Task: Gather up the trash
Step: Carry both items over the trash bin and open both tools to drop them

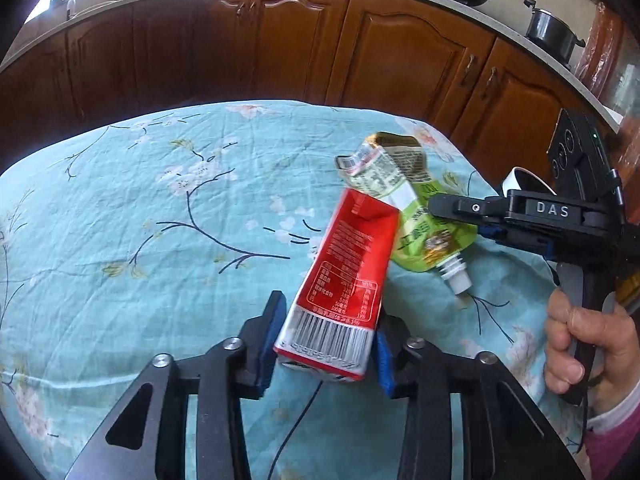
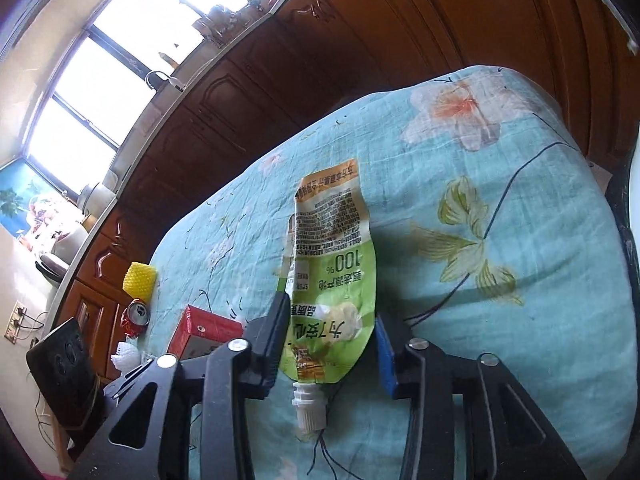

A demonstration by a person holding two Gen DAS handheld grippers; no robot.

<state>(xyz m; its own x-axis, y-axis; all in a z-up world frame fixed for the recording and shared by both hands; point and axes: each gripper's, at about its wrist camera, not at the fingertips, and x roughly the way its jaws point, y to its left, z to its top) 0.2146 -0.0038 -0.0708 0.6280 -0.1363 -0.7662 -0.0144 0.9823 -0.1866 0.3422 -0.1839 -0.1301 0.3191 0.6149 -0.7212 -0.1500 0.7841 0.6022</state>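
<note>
The left tongs (image 1: 326, 336) pinch the red carton (image 1: 344, 280) at its lower end, where the barcode is; the blue pads press on both sides of it, and the carton leans up and away from the camera, so I judge it is lifted from the counter (image 1: 160, 220) to be carried off as trash. The counter wears a light blue cloth with printed branches and flowers.

The right tongs (image 2: 332, 344) are spread around the green pouch (image 2: 336, 280); in the right wrist view the left finger touches the pouch edge and the right blue pad stands a little apart, so the pouch is not yet gripped, I think. The pouch lies flat on the cloth with its white spout (image 2: 310, 412) pointing to the camera, which gives a thin edge for closing on.

On the pouch one can read "100%" and Chinese characters, upside down; the carton carries a nutrition table in Chinese, too small to read. The right tool body shows the letters "DAS" (image 1: 552, 209).

At the far counter edge stand a yellow foam sleeve (image 2: 139, 282) and a crushed red can (image 2: 136, 318), probably more trash.
</note>
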